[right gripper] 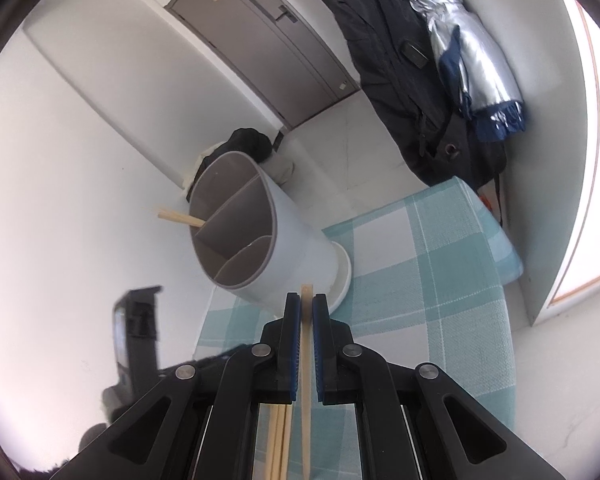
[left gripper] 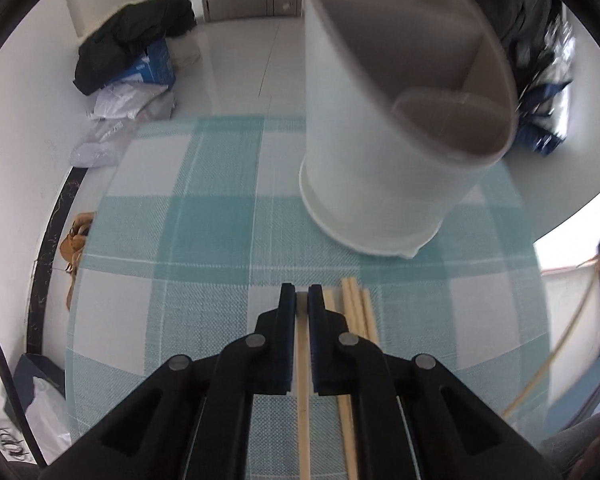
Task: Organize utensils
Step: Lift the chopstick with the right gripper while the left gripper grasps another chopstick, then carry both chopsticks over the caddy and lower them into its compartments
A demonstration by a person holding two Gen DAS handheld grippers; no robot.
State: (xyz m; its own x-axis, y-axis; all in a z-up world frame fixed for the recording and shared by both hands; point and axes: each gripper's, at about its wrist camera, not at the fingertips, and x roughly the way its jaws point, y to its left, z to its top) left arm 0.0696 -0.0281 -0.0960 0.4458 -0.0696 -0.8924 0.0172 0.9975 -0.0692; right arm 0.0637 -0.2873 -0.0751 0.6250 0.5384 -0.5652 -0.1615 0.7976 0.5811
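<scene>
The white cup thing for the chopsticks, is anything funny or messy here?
The white utensil holder stands normally; its tilt is only the camera angle. One chopstick pokes out sideways over its rim. Several loose chopsticks lie on the checked cloth, not yet sorted.

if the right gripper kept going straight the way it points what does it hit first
Most likely the white utensil holder. The right gripper, shut on a chopstick, points at the holder's lower side near its base; the chopstick tip would touch first, though depth is hard to judge.

White holder point(left gripper: 380, 168) upright on cloth; loose chopsticks point(left gripper: 358, 312) beside.
</scene>
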